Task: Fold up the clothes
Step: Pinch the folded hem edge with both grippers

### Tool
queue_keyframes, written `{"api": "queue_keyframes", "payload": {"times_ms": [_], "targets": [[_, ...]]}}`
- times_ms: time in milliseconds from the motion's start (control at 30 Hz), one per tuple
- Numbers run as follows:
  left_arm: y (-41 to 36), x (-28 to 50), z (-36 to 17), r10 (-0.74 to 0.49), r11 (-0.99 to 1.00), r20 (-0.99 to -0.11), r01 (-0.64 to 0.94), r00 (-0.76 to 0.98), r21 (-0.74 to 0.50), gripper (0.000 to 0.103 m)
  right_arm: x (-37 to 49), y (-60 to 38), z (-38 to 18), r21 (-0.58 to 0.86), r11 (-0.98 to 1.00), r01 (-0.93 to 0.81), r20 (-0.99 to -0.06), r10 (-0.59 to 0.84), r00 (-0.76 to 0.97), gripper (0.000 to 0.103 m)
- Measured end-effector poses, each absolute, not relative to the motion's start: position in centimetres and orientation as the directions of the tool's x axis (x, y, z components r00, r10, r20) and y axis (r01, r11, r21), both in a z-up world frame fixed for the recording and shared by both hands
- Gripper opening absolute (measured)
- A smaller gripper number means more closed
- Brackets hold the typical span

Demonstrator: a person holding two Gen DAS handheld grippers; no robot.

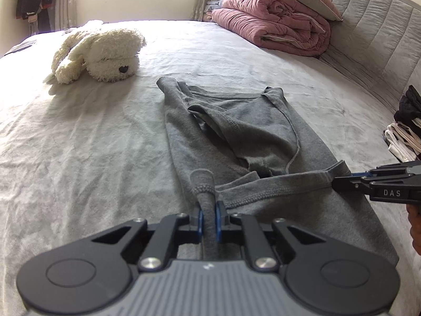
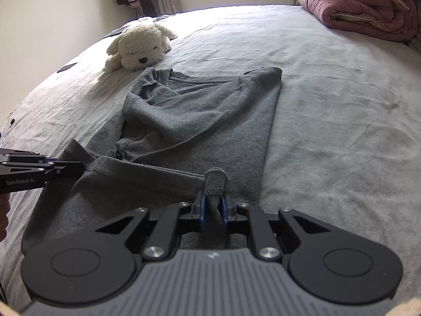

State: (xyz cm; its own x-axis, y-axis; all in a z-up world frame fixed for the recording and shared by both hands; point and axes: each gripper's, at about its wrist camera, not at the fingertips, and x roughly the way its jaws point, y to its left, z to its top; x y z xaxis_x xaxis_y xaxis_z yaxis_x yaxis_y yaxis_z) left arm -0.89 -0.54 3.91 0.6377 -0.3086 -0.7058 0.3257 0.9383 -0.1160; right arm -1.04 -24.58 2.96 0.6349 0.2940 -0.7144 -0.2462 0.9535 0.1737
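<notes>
Both of your tongs are clenched on the shirt's [image 1: 244,121] near hem, one at each corner. Your left tongs [image 1: 208,220] pinch a bunched fold of gray cloth between the blue pads [image 1: 217,221], and the fabric pokes up beyond the tips in a small rolled nub. Your right tongs [image 2: 212,209] hold the other corner the same way, with a similar nub rising past their pads [image 2: 202,208].

You have the hem lifted off the bed [image 1: 79,144] and drawn across between the two grips, so it forms a raised band over the lower part of the shirt. The rest of the shirt lies flat on the gray bedsheet, roughly in the middle of the bed, with both sleeves folded inward over the chest and the collar end pointing away from you.

Beyond the collar, near but not touching, a white plush dog [image 1: 100,55] lies on its belly. A folded pink quilt [image 1: 273,26] sits at the far right by the padded headboard [image 1: 381,39]. On your right edge, a small stack of folded clothes [image 1: 405,131] rests on the bed.
</notes>
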Motion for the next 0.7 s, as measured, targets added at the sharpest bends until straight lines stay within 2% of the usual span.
{"api": "queue_keyframes", "payload": {"times_ms": [367, 533, 700], "targets": [[-0.4, -3.3, 6.3, -0.293, 0.938, -0.637, 0.343, 0.713, -0.047, 0.006, -2.2, -23.4, 5.0, 0.103, 0.951, -0.291, -0.657, 0.285, 0.698, 0.010], [-0.4, -3.5, 6.7, -0.322, 0.929, -0.626, 0.365, 0.710, -0.063, 0.006, -2.4, -23.2, 5.5, 0.093, 0.949, -0.300, -0.642, 0.288, 0.711, 0.010], [-0.1, -2.2, 5.7, -0.336, 0.930, -0.658, 0.347, 0.673, -0.120, 0.006, -2.3, -23.2, 5.2, 0.090, 0.953, -0.290, -0.648, 0.278, 0.709, 0.010]]}}
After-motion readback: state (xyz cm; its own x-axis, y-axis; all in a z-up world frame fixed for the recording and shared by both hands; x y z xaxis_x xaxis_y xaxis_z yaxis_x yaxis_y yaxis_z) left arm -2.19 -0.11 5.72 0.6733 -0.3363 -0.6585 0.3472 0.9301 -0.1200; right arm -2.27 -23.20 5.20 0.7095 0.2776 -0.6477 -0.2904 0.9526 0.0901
